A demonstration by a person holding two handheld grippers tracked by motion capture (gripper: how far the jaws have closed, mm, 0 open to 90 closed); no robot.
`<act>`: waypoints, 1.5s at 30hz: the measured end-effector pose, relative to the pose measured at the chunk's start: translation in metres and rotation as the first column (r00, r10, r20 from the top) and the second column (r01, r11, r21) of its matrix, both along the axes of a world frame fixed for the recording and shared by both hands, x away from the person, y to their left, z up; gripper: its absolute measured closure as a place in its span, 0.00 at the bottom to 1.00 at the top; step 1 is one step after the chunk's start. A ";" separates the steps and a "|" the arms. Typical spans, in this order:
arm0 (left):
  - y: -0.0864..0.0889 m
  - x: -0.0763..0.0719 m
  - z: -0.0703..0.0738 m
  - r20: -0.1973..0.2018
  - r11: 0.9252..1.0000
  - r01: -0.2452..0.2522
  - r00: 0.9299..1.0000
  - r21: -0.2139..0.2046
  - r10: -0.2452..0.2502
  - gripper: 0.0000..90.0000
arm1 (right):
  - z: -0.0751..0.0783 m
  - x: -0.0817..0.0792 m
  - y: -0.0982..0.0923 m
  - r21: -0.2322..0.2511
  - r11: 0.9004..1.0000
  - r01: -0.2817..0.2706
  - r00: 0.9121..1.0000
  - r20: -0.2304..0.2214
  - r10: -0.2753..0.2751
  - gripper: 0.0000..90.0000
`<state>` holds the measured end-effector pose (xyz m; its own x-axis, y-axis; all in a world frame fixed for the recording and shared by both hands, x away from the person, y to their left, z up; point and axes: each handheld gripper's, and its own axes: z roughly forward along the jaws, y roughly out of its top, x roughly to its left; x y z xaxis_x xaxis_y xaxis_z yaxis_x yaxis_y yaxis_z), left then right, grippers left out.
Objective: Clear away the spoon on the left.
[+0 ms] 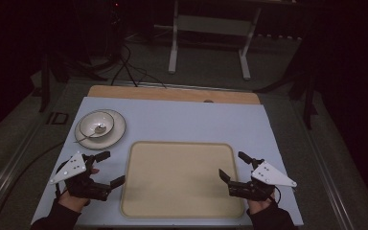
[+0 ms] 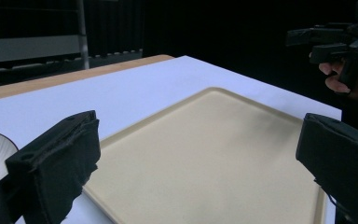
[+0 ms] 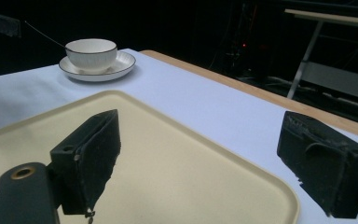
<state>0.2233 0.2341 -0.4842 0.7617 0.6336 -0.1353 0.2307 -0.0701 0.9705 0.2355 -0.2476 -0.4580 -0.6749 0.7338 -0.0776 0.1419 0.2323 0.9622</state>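
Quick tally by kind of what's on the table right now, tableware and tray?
Tray: 1
Bowl: 1
Saucer: 1
Spoon: 1
Total: 4

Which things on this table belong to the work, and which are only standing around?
Belonging to the work:
- beige rectangular plastic tray, nothing on it, between both open grippers
- white ribbed bowl on a white saucer, with a thin metal spoon inside

Only standing around:
- white metal stand behind the table
- black cables on the floor
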 end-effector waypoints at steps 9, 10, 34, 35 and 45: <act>-0.011 -0.006 0.011 -0.043 0.994 0.103 0.994 0.041 -0.102 0.01 | 0.001 -0.004 0.004 -0.012 1.000 -0.022 1.000 0.004 0.022 0.15; -0.013 -0.007 0.015 -0.038 0.992 0.116 0.993 0.042 -0.114 0.01 | 0.001 -0.004 0.005 -0.011 1.000 -0.024 1.000 0.006 0.024 0.15; -0.005 0.020 0.136 0.101 0.990 0.026 0.994 0.138 -0.040 0.02 | 0.003 -0.009 0.011 0.002 0.998 -0.058 0.998 0.036 0.058 0.15; -0.001 0.022 0.138 0.109 0.990 -0.007 0.994 0.141 -0.009 0.04 | 0.002 -0.009 0.011 0.002 0.998 -0.059 0.998 0.034 0.059 0.15; 0.048 0.038 0.108 -0.019 0.948 -0.282 0.957 0.145 0.288 0.06 | 0.002 -0.009 0.011 0.004 0.998 -0.055 0.998 0.033 0.055 0.15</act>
